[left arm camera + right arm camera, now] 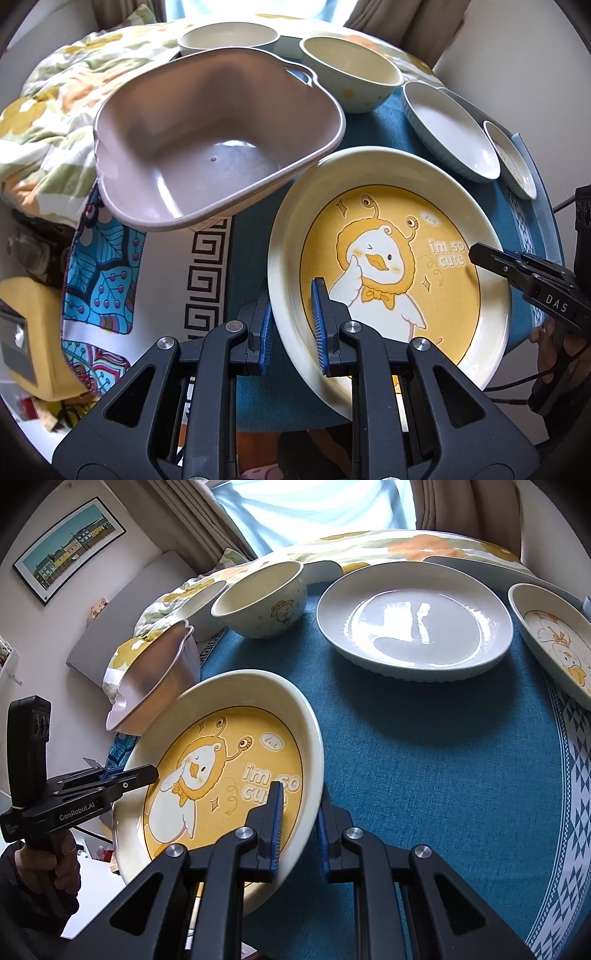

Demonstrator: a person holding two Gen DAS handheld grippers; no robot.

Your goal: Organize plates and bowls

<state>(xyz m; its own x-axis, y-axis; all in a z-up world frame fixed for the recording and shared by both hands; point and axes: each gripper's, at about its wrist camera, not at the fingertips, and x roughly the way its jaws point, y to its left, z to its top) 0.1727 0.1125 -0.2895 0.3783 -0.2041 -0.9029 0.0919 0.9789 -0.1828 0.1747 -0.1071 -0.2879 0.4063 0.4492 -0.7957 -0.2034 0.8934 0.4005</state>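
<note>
Both tongs clamp the duck plate by opposite rims, holding it tilted above the teal surface.

Left tongs [293,328] pinch the near-left rim of the duck plate [391,273] between blue pads, one inside, one outside; right tongs [299,825] grip its other rim the same way, jaws narrow on the rim. The plate's yellow centre shows a cartoon duck and the words "i'm so cute". Its far edge lies just beside, perhaps under, the rim of a tilted mauve plastic basin [218,140] at the surface's left edge. Farther back on the teal tablecloth [443,775] stand a cream duck-print bowl [262,602] and a second bowl [229,37]; to the right lie a plain white deep plate [413,620] and a small duck dish [554,635]. A floral quilt [55,96] is bunched behind.
</note>
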